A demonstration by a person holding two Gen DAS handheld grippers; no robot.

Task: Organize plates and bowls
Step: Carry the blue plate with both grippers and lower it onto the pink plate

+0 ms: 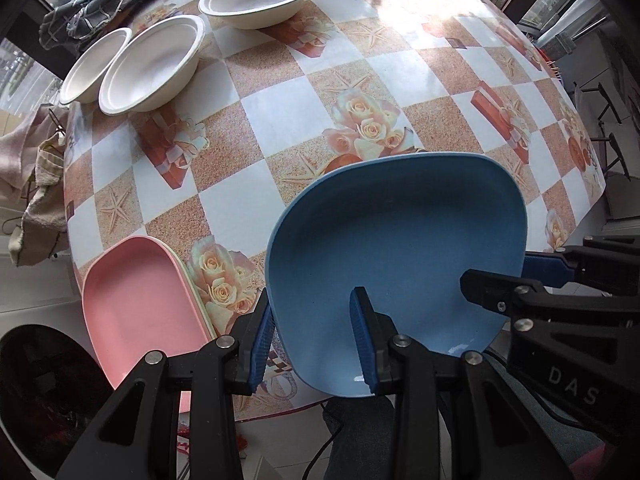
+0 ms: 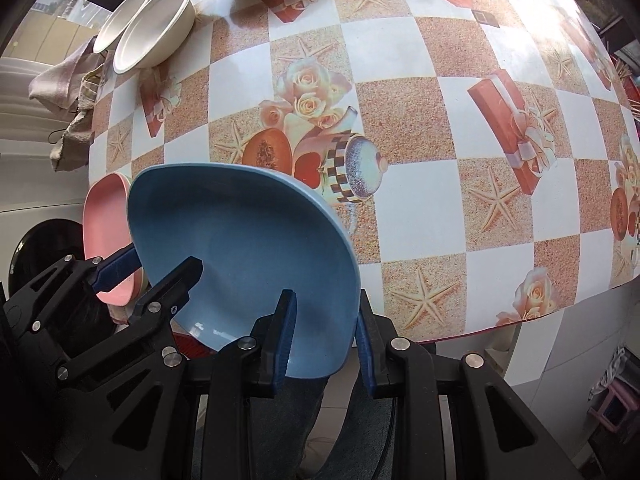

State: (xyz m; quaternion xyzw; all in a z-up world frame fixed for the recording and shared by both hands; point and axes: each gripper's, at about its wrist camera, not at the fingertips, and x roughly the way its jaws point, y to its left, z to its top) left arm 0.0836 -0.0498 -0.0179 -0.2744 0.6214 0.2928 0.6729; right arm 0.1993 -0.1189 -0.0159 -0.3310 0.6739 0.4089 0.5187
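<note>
A blue plate [image 1: 392, 248] hangs tilted above the near edge of the table, held from both sides. My left gripper [image 1: 312, 300] is shut on the plate's left rim, one blue pad [image 1: 262, 340] outside and one inside. My right gripper [image 2: 326, 300] is shut on the blue plate's [image 2: 240, 248] right rim; it also shows in the left wrist view as the right gripper [image 1: 516, 274]. The left gripper [image 2: 156, 268] shows at that plate's far side. A pink plate [image 1: 136, 312] lies on a cream plate at the table's near left corner. Three white bowls [image 1: 154, 64] stand at the back left.
The table [image 1: 280, 112] wears a checkered cloth with roses and starfish. Crumpled cloths [image 1: 100, 4] lie behind the bowls, and towels [image 1: 36, 184] hang off the left edge. A dark round door [image 1: 48, 392] sits low on the left. A person's leg [image 1: 356, 436] is below.
</note>
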